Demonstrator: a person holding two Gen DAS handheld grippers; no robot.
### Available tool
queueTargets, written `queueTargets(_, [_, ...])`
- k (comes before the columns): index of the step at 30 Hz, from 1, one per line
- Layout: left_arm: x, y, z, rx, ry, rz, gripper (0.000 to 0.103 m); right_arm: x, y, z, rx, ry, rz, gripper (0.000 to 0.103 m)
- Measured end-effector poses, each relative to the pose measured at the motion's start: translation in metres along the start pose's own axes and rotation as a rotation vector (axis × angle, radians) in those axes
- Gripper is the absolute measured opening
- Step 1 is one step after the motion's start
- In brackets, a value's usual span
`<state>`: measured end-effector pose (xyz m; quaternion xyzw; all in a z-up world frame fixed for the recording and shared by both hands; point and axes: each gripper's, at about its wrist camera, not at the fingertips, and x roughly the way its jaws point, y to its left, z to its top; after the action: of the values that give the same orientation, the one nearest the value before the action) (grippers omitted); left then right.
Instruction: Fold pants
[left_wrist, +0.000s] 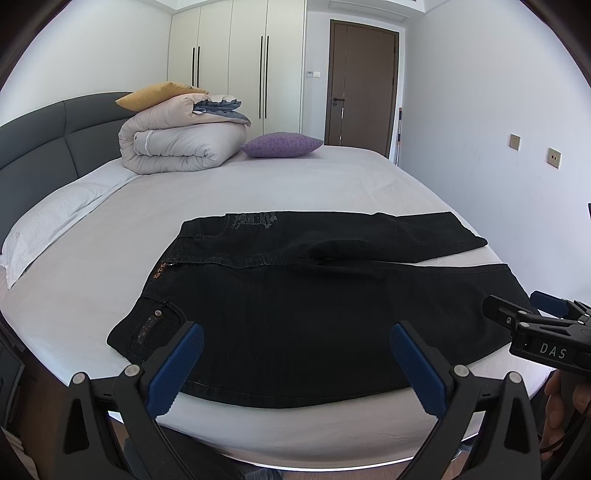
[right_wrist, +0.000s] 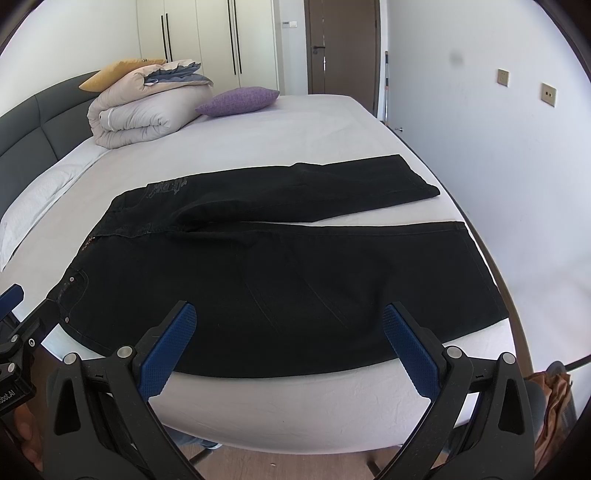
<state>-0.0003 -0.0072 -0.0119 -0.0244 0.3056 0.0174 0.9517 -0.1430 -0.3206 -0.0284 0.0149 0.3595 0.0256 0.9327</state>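
Black jeans (left_wrist: 295, 295) lie flat and spread on the white bed sheet (left_wrist: 258, 192), waistband to the left, both legs running right and slightly apart; they also show in the right wrist view (right_wrist: 277, 273). My left gripper (left_wrist: 295, 338) is open and empty, just above the near edge of the jeans by the waist. My right gripper (right_wrist: 290, 319) is open and empty, over the near edge of the near leg. The right gripper's body shows at the right of the left wrist view (left_wrist: 546, 332).
A rolled beige duvet (left_wrist: 177, 144) with a yellow cushion (left_wrist: 155, 94) on top and a purple cushion (left_wrist: 280, 144) sit at the far side of the bed. A white pillow (left_wrist: 48, 221) and grey headboard (left_wrist: 37, 144) are at left. A wall (right_wrist: 498, 147) runs close along the right.
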Motion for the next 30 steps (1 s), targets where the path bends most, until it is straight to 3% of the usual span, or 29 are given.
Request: queueTargets(30, [0.007,0.004,-0.023,0.005,0.008,-0.006,0.103,0.010,0.005,-0.022,-0.003,0.010,-0.001,0.103])
